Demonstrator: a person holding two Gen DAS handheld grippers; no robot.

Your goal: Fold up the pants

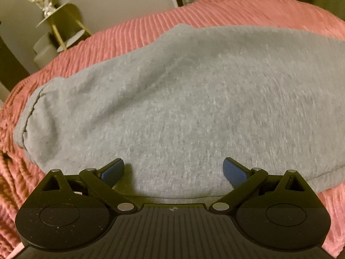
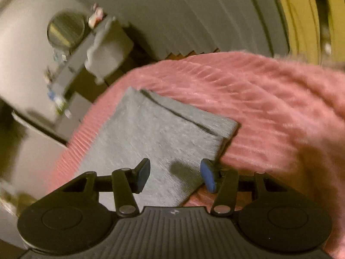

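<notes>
Grey pants (image 1: 172,97) lie folded flat on a pink ribbed bedspread (image 1: 140,32) and fill most of the left wrist view. A seamed end sits at the left. My left gripper (image 1: 173,165) hovers over the near edge of the cloth, its jaws wide apart with nothing between the blue pads. In the right wrist view the pants (image 2: 151,133) show as a folded grey panel with a layered far end. My right gripper (image 2: 175,168) stands over its near part, open, and the pads (image 2: 208,174) press on nothing. The view is tilted and blurred.
The bedspread (image 2: 269,108) drops off at its far edges. A gold tiered side table (image 1: 58,23) stands beyond the bed at the far left. The right wrist view shows a shelf with a round mirror (image 2: 64,32), a grey pleated curtain (image 2: 194,21) and a yellow frame (image 2: 301,21).
</notes>
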